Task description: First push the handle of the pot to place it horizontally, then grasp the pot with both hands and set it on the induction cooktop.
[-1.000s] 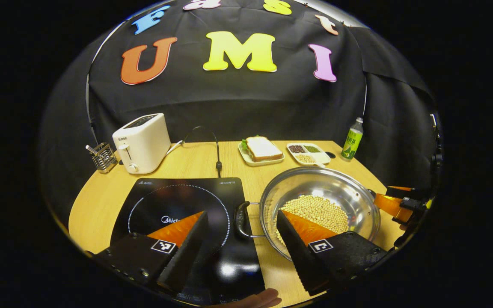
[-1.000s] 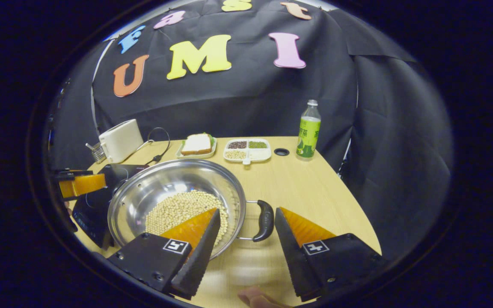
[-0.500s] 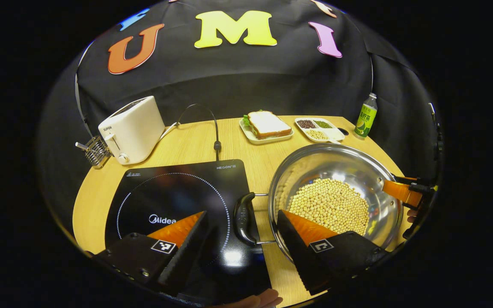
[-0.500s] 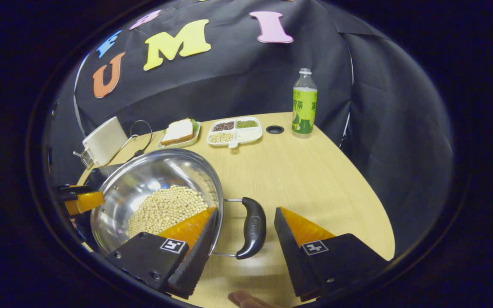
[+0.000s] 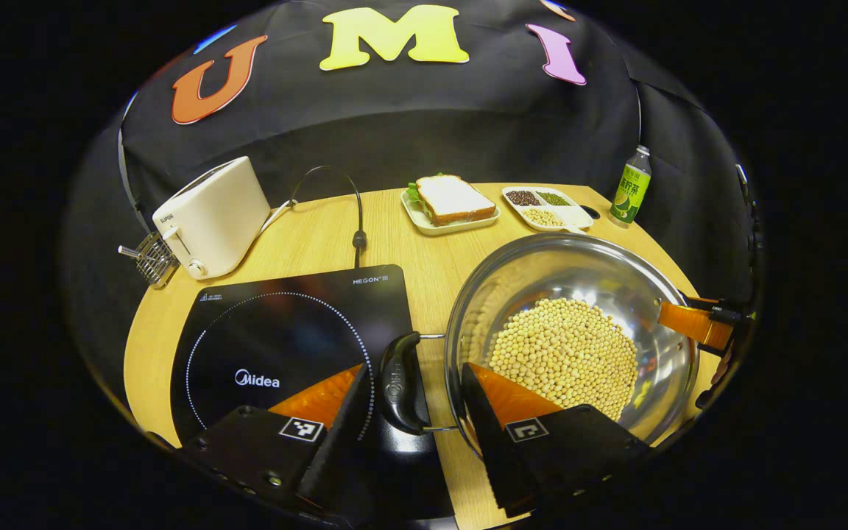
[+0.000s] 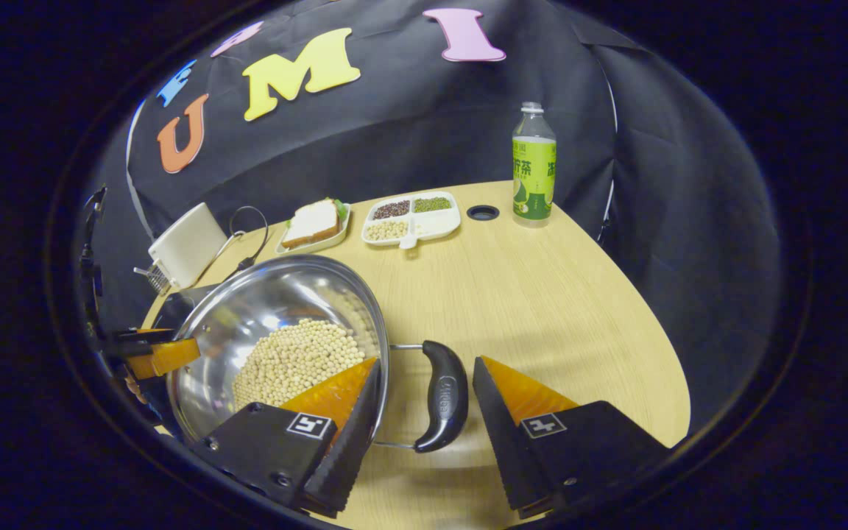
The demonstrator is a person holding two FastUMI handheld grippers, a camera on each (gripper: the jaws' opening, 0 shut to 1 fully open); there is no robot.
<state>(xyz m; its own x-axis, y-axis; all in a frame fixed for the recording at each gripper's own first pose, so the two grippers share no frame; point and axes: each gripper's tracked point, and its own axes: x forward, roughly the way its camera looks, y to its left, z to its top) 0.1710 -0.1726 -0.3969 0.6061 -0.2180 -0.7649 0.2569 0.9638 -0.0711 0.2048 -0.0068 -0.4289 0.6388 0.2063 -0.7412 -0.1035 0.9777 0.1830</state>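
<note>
A steel pot [image 5: 578, 276] holding soybeans [image 5: 564, 353] stands on the wooden table just right of the black induction cooktop [image 5: 284, 331]. Its two black handles lie level, one at each side. My left gripper [image 5: 413, 375] is open and straddles the left handle [image 5: 398, 383], with one finger over the cooktop and the other above the beans. In the right gripper view, my right gripper [image 6: 426, 364] is open around the right handle [image 6: 444, 394], one finger inside the pot [image 6: 277, 302] and one outside. Small gaps remain beside both handles.
A white toaster [image 5: 210, 217] and a wire rack [image 5: 148, 258] stand at the back left, with the cooktop's cable [image 5: 356, 221] beside them. Behind the pot are a sandwich plate [image 5: 450, 202], a divided dish [image 5: 545, 208] and a green bottle [image 6: 534, 165]. Bare table [image 6: 542, 294] lies right of the pot.
Both grippers have come forward and down, so each handle now sits between a pair of fingers. The left gripper's fingers have narrowed around its handle. The pot stays in place.
</note>
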